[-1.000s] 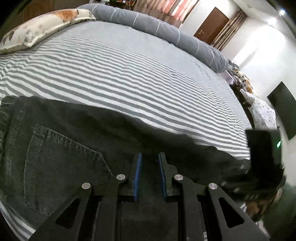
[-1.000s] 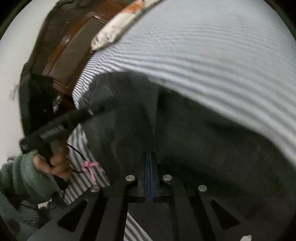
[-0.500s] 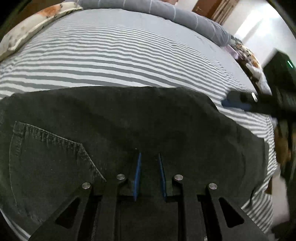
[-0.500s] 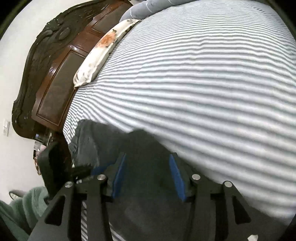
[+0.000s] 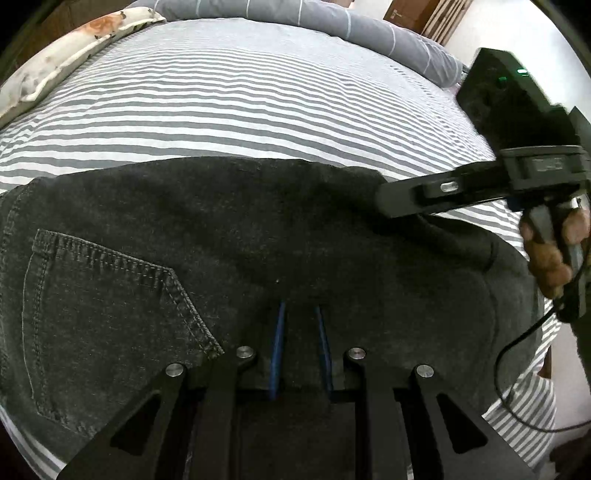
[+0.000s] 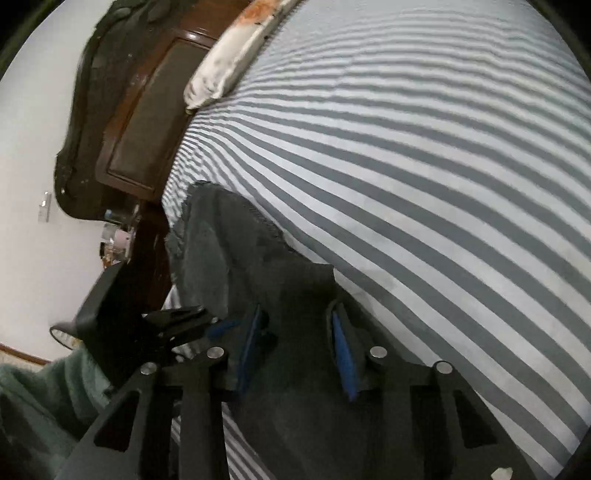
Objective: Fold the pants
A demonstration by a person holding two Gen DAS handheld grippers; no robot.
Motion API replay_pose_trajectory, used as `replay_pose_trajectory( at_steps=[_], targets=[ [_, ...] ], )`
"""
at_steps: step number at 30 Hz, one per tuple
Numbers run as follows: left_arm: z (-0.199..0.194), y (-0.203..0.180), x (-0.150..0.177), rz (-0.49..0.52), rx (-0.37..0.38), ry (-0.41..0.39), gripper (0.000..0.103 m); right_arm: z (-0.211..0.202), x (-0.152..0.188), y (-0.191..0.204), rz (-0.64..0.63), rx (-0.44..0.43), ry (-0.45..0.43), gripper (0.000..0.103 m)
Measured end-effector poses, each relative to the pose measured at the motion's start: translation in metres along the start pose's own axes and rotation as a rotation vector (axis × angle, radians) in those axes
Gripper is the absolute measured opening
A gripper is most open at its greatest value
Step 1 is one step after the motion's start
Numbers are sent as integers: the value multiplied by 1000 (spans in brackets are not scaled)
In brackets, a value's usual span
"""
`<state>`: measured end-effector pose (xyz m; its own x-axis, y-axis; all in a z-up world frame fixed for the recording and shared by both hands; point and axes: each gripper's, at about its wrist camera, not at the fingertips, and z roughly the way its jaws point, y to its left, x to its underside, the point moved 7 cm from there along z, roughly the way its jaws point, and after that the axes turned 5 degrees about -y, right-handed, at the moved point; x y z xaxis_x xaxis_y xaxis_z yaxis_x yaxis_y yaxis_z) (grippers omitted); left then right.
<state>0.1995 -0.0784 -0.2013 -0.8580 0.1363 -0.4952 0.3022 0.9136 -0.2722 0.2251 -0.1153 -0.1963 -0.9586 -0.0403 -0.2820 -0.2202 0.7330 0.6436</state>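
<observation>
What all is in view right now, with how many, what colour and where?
dark grey denim pants: one, charcoal, flat on the near part of the bed, back pocket showing.
striped bed sheet: one, grey and white, covering the mattress.
floral pillow: one, cream with orange, far left by the headboard.
rolled grey duvet: one, grey with thin white lines, along the far edge.
carved wooden headboard: one, dark brown, at the bed's end.
left tool: black, blue pads, narrow gap, over the pants.
right tool: black, blue pads, closing, over the pants' edge.

No legible text, label, brand or number anywhere in either view.
</observation>
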Motion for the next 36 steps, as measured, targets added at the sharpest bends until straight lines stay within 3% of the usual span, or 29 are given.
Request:
replay_pose_trajectory(
  at_steps=[3,4,5,8,11,15,19,23,25,27,29,36],
  targets=[
    [2,-5,-1,-2,3,-6,20,9,-3,-4,78,-37,-34,36],
    [2,-6,0,-7,8,-8,20,8,-3,-2,86,-37,-58,32],
    [0,-4,1,-19,17,-10,20,6,-1,4,69,-42,-76,24],
    [-9,7,3,-84,43,-21,20,-3,11,20,-6,-28,-114,15],
    [-25,18,-3,-123,9,-68,20,-3,31,42,-75,-16,-120,14],
    [-45,31,-7,-177,32,-99,20,16,52,50,-152,60,-88,14],
    [-53,39,-7,-216,82,-115,20,37,66,43,-143,106,-85,17],
    [-61,33,-14,-206,113,-151,20,37,65,41,-105,85,-110,20],
    [-51,31,-12,-173,91,-119,20,38,63,40,-91,80,-111,24],
    [-32,34,-8,-155,21,-48,20,38,59,41,-55,39,-118,36],
    [-24,40,-1,-177,20,-30,20,32,54,38,18,-29,-147,43],
    [-28,37,0,-137,2,-43,20,26,26,26,155,-135,-214,41]
  ],
)
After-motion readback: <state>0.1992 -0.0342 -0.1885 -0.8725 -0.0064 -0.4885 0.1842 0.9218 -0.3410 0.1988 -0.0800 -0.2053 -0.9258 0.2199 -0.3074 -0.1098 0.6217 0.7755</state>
